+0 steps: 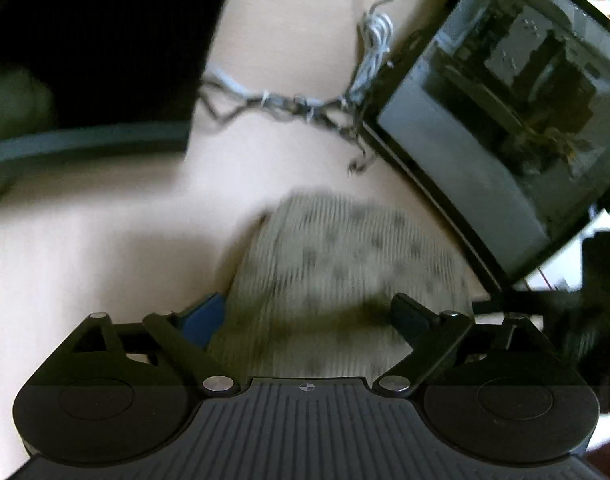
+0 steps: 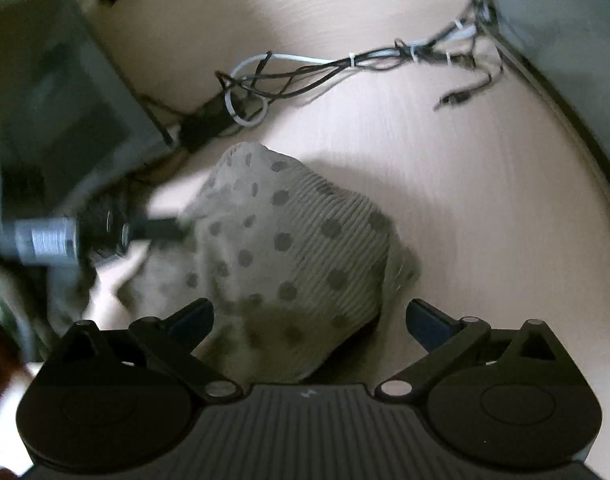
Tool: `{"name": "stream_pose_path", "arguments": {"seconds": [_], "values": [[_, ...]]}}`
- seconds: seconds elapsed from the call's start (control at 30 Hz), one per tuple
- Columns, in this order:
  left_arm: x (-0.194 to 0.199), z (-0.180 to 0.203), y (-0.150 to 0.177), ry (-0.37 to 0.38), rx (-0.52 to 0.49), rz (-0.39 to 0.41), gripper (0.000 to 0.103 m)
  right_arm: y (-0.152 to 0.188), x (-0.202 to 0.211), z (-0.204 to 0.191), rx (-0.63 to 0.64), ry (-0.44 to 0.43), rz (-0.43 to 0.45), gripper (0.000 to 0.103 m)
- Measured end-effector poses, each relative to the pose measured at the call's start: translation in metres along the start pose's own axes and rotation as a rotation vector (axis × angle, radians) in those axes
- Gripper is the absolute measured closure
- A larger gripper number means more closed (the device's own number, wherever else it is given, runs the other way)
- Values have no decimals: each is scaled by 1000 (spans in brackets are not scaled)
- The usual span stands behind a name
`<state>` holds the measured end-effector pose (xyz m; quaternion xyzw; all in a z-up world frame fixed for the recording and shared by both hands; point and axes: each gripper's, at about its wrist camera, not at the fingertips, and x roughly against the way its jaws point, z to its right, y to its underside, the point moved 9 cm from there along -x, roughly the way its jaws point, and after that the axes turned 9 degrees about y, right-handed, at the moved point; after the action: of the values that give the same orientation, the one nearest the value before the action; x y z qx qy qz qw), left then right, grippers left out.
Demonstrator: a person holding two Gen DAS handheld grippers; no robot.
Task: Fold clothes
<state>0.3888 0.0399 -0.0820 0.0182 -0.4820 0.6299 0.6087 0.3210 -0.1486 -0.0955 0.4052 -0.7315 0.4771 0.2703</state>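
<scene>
I see the spotted garment (image 2: pixel 289 264) heaped on the pale table (image 2: pixel 445 208), a ribbed grey cloth with dark dots. From my right camera it fills the middle, bunched and rumpled, its near edge running under the tool. My right gripper (image 2: pixel 310 320) stands wide open, fingers either side of the cloth and not pinching it. From my left camera the same garment (image 1: pixel 345 264) is smeared by blur, lying at twelve o'clock from my left gripper (image 1: pixel 307 316), which also gapes wide with nothing clamped. Only the right view shows my other tool (image 2: pixel 105 236) at nine o'clock of the heap. A tangle of cables (image 2: pixel 325 68) lies at twelve o'clock. Only the left view shows a dark screen (image 1: pixel 505 128) at two o'clock.
</scene>
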Motion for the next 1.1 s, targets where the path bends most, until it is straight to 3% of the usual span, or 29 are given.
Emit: {"name": "stream_pose_path", "arguments": {"seconds": [0.03,0.07,0.1,0.2,0.37,0.4,0.47,0.5,0.6,0.77,0.87,0.97,1.07,1.1], "values": [[2,-2,9,4,8,-13,10,-2,-6,-2,-19,-27,-17,33],[3,-5,19,9,21,-23,13,-3,-11,-4,-16,-29,-34,45],[1,-6,27,19,46,-25,16,-6,-17,-3,2,-7,-47,50],[1,0,43,51,98,-6,20,-30,-34,-8,79,35,-23,50],[-11,51,81,136,59,-65,23,-79,-51,-30,236,185,121,48],[-13,62,88,148,43,-78,22,-84,-47,-35,237,185,145,44],[-13,77,98,147,6,-80,20,-90,-36,-41,238,178,196,27],[-9,81,101,146,3,-67,19,-91,-29,-41,238,180,225,21],[15,78,98,151,37,2,15,-77,-10,-35,249,208,274,20],[55,66,58,156,62,171,13,-22,-12,-36,318,237,240,18],[59,54,22,129,78,268,8,2,-25,-40,389,278,235,15],[39,26,-1,43,131,272,8,5,-24,-43,410,284,246,15],[16,-2,-12,-40,181,244,12,-8,-7,-43,409,217,232,14],[10,-11,-13,-84,175,230,13,-15,2,-41,403,199,252,8]]}}
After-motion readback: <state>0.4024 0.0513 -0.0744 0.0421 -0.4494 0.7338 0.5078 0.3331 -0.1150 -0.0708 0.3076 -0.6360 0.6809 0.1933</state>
